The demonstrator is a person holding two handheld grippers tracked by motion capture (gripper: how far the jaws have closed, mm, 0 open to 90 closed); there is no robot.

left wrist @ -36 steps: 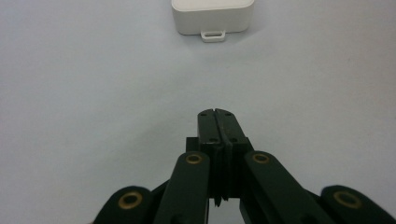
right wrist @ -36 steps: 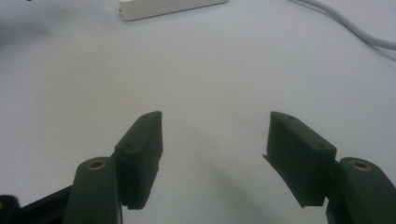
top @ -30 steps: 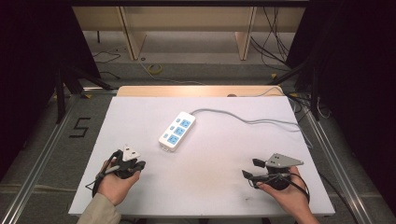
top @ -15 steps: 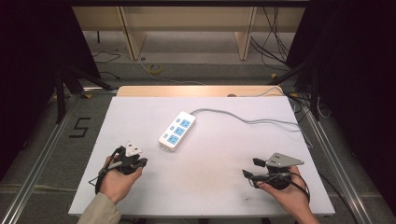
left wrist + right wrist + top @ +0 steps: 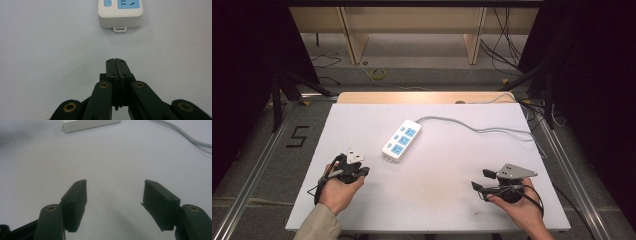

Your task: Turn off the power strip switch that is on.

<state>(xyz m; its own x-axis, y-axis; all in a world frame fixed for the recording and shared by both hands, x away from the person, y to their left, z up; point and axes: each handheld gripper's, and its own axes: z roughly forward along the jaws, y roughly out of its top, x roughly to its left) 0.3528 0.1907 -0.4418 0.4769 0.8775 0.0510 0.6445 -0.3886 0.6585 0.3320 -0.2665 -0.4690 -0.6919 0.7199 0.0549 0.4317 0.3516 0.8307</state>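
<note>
The white bench (image 5: 427,200) lies broad and bare in front, and the power strip (image 5: 402,140) sits near its middle, angled, cord trailing off to the right edge. Left tool (image 5: 116,61), jaws pressed together and empty, points straight at the strip's near end, likely lining up. Right tool (image 5: 115,187), gaping wide and empty, waits well apart by the front right edge.

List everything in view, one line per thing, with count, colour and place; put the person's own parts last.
power strip: one, white with blue sockets, middle of the table, lying diagonally
cable: one, grey, runs from the strip's far end off to the right
table: one, white top, wooden far edge
number marking: one, black, floor left of the table
left gripper: one, black, jaws shut, empty, pointing at the strip
right gripper: one, black, jaws open, empty
</note>
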